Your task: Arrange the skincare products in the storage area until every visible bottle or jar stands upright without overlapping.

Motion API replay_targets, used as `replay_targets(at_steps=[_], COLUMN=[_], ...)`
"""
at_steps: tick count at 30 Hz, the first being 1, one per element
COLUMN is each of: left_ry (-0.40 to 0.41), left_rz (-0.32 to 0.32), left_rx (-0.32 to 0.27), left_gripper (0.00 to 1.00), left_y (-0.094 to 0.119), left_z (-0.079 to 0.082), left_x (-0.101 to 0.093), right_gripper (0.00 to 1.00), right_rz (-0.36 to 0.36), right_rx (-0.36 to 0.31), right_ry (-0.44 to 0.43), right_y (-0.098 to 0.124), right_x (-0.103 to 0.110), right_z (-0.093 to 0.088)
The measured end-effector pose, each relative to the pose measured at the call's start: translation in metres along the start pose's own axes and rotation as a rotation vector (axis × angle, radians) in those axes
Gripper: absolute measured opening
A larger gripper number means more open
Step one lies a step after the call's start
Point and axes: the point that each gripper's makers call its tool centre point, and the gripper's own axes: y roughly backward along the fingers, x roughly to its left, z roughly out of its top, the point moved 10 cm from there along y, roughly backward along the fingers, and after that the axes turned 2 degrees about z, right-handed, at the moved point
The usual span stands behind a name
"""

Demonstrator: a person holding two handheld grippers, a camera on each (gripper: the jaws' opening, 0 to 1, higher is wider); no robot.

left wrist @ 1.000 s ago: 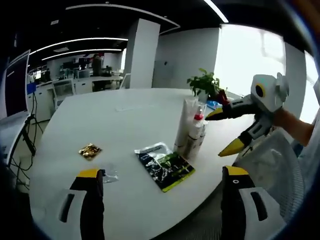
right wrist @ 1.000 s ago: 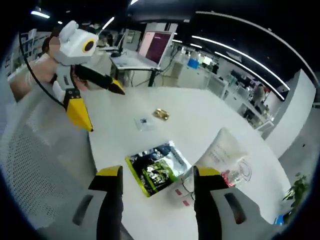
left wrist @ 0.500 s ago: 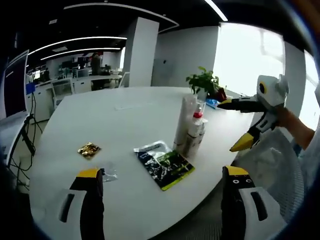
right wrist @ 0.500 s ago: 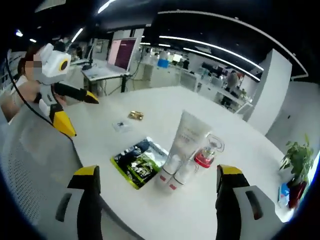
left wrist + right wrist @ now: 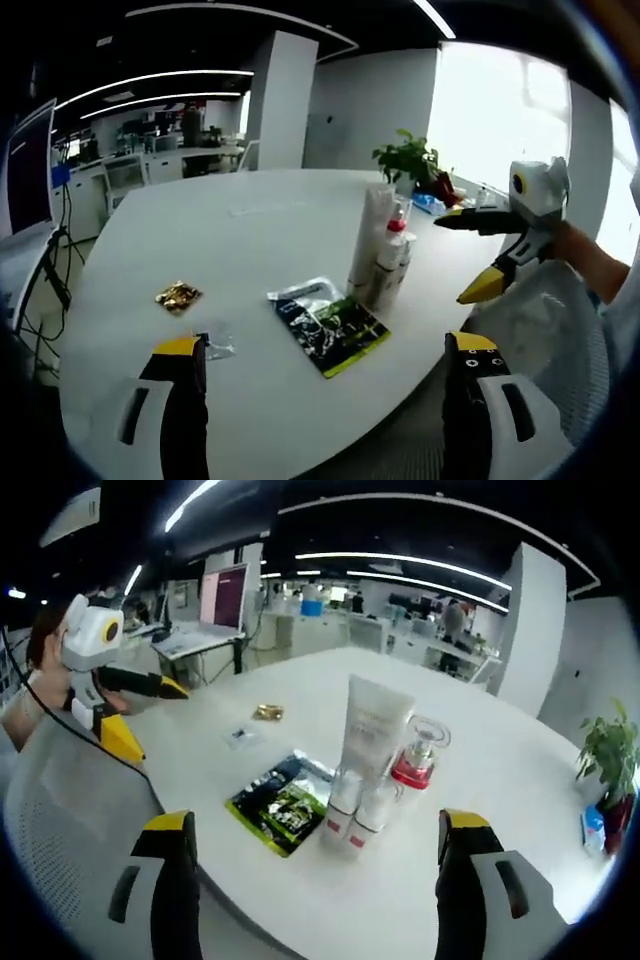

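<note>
Left gripper (image 5: 325, 345) jaws wide apart, nothing between, held above table edge w/ jaws rising from view bottom. Right gripper (image 5: 318, 820) same: jaws wide, nothing held, off near edge of white table (image 5: 500, 780).

Skincare cluster near table middle-edge, all upright, packed tight & touching: tall white tube (image 5: 370, 730) standing on its cap, two small white bottles (image 5: 360, 810) just in front of it, clear bottle w/ red collar (image 5: 418, 755) beside tube. In left gripper view same cluster: tube (image 5: 369, 240), red-collar bottle (image 5: 395, 232), small bottles (image 5: 388, 280); exact overlap betw. them hard to tell.

Flat green-black packet (image 5: 282, 805) lying on table just beside bottles, corner close to small bottles; in left gripper view packet (image 5: 328, 325) in front-left of cluster. Small gold wrapper (image 5: 179, 297) well apart, further out on table; small clear sachet (image 5: 218, 350) near left jaw. Same two in right gripper view: gold wrapper (image 5: 266, 712), sachet (image 5: 239, 736).

Potted plant (image 5: 408, 165) at far table edge; also at right of right gripper view (image 5: 608, 755). Mesh chair back (image 5: 70, 820) by table edge near person's arm.
</note>
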Motion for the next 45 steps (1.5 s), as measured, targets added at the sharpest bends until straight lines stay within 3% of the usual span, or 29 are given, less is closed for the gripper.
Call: replay_targets(at_steps=[11, 15, 19, 41, 45], left_ry=[0.001, -0.004, -0.002, -0.010, 0.026], left_rz=[-0.002, -0.007, -0.003, -0.006, -0.052], left_rx=[0.021, 0.028, 0.035, 0.049, 0.008], left_gripper=[0.92, 0.92, 0.92, 0.92, 0.92], left_y=[-0.0012, -0.0027, -0.0031, -0.0024, -0.0021], left_z=[-0.0015, -0.0022, -0.0033, -0.0046, -0.0007], left_x=[-0.0007, -0.0011, 0.0002, -0.0005, -0.0029], right_gripper=[1.00, 1.00, 1.00, 1.00, 1.00], right_rz=[-0.012, 0.011, -0.001, 0.002, 0.003], right_rx=[0.016, -0.006, 0.012, 0.018, 0.022], right_ry=[-0.009, -0.069, -0.038, -0.053, -0.048], right_y=[-0.0051, -0.0059, -0.0066, -0.0076, -0.0079], right_x=[-0.0016, -0.0028, -0.0011, -0.0025, -0.0020], right_z=[-0.0076, -0.0066, -0.0077, -0.0084, -0.0088])
